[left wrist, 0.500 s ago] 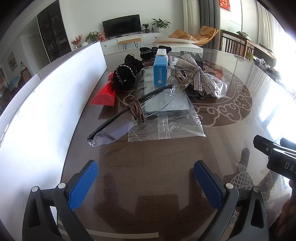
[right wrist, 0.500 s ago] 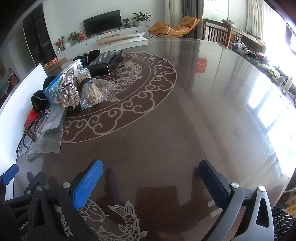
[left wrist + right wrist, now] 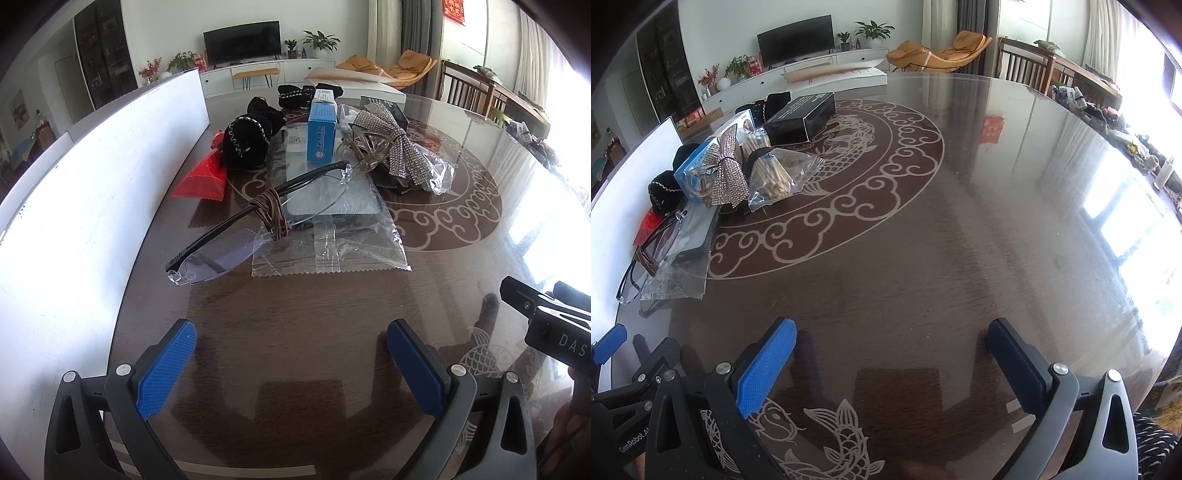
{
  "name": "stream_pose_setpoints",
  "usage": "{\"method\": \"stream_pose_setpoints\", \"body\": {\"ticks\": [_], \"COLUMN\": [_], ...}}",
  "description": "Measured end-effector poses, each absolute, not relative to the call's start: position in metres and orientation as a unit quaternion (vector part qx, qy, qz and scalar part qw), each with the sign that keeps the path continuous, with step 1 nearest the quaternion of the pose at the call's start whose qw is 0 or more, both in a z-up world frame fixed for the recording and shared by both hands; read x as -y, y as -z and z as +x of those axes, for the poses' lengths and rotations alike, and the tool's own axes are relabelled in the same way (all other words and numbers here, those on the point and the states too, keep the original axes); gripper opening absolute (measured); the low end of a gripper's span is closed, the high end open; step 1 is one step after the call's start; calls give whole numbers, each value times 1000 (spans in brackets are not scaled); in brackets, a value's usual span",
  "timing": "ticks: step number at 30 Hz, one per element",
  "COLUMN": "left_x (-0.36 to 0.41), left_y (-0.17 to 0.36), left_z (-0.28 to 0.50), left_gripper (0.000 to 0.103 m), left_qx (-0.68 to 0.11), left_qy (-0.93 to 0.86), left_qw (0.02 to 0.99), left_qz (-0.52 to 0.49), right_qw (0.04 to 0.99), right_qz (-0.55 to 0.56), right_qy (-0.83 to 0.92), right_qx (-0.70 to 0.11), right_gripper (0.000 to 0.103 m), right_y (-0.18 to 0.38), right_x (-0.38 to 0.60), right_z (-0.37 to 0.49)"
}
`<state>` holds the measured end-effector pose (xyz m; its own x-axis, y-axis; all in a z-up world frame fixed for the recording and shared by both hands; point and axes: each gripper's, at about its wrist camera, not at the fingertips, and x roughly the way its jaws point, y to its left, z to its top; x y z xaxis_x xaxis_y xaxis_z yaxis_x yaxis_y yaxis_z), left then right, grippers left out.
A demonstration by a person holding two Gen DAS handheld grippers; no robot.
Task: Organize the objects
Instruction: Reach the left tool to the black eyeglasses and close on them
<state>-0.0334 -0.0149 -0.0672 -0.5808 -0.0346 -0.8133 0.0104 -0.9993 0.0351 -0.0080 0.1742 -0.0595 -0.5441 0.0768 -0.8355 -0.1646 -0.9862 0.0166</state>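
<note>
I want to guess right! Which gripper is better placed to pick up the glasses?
Probably the left gripper: the glasses lie just ahead of its open jaws. From the right gripper, they sit far off to the side, beyond the left gripper.

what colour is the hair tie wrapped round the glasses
Brown hair tie on the glasses, clearest in the left wrist view.

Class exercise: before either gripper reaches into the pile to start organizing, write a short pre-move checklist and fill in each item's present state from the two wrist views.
1. Left gripper open and empty: ok.
2. Right gripper open and empty: ok.
3. Bare table between both grippers and the pile: ok.
4. Glasses free to lift alone: not ok, a brown hair tie wraps the frame, which lies partly on a clear packet.
5. Blue box standing steady: cannot tell.
6. Rhinestone bow clear of neighbours: not ok, it rests on bagged items.
</note>
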Motion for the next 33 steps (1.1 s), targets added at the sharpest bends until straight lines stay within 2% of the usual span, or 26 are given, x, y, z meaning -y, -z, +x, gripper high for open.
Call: {"method": "stream_pose_setpoints", "body": {"ticks": [17,26,30,33], "left_x": [20,42,38,25], "left_y": [68,68,64,43], "left_z": [-34,-7,-22,-40], "left_gripper": [103,103,103,103], "left_qx": [9,23,41,85], "left_qy": [878,873,862,882], "left_qw": [-9,-33,-28,-20], "left_qz": [478,486,505,463], "right_qw": [73,73,73,73], "right_qz": [-475,-475,-475,-475], "right_qy": [-876,-876,-876,-876], "right_qx": [-35,-35,-35,-35], "right_gripper": [103,103,103,103], "right_y": [61,61,61,61], "right_x": [-173,-173,-173,-172], "right_z": [-9,-9,-9,-9]}}
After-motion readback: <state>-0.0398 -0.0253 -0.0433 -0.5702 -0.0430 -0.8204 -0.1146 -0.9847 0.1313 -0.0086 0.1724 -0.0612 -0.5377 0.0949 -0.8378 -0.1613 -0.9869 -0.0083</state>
